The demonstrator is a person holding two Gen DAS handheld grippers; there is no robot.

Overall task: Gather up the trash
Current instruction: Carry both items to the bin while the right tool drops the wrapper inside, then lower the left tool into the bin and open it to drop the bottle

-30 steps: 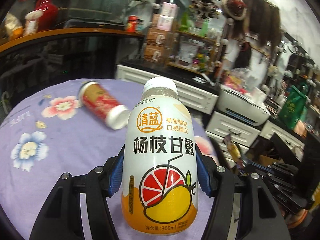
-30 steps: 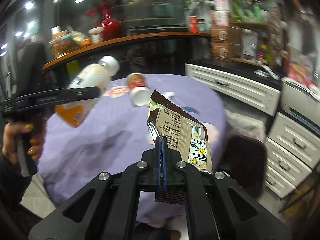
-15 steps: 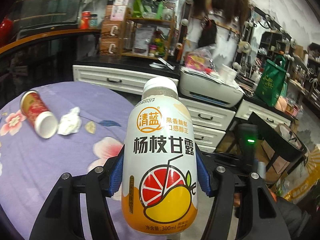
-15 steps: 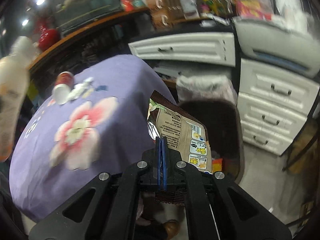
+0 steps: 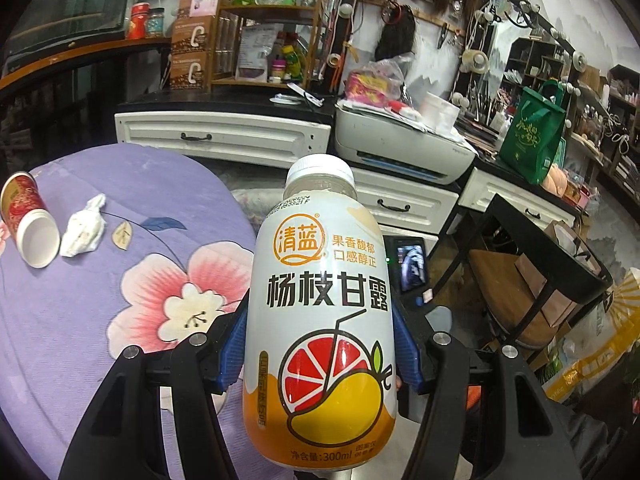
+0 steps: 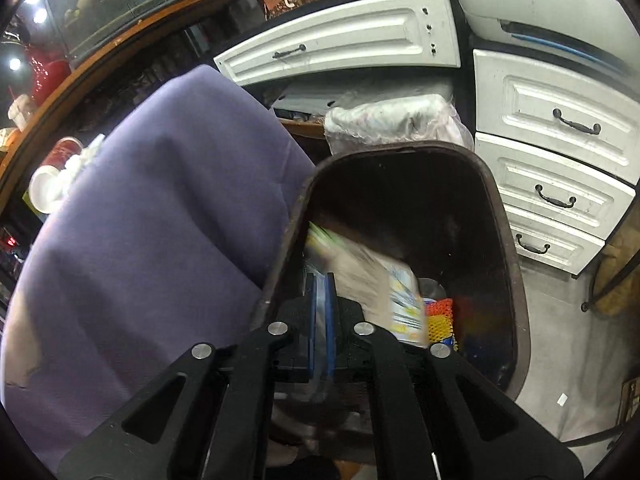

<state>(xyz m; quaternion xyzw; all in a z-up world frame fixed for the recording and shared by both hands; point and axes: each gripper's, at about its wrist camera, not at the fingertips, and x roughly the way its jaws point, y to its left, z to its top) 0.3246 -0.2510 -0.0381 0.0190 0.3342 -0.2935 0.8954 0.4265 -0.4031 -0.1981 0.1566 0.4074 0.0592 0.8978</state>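
The right hand-held gripper point(image 6: 320, 312), jaws just parting, lets the snack wrapper point(image 6: 380, 280) drop into the bin point(image 6: 504, 216) right below it; next, the left hand-held gripper point(image 5: 320, 344), clamping the drink bottle point(image 5: 320, 320), must swing over that bin and release

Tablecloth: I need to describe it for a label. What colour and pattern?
Purple tablecloth with pink-and-white flowers, clearest in the left wrist view.
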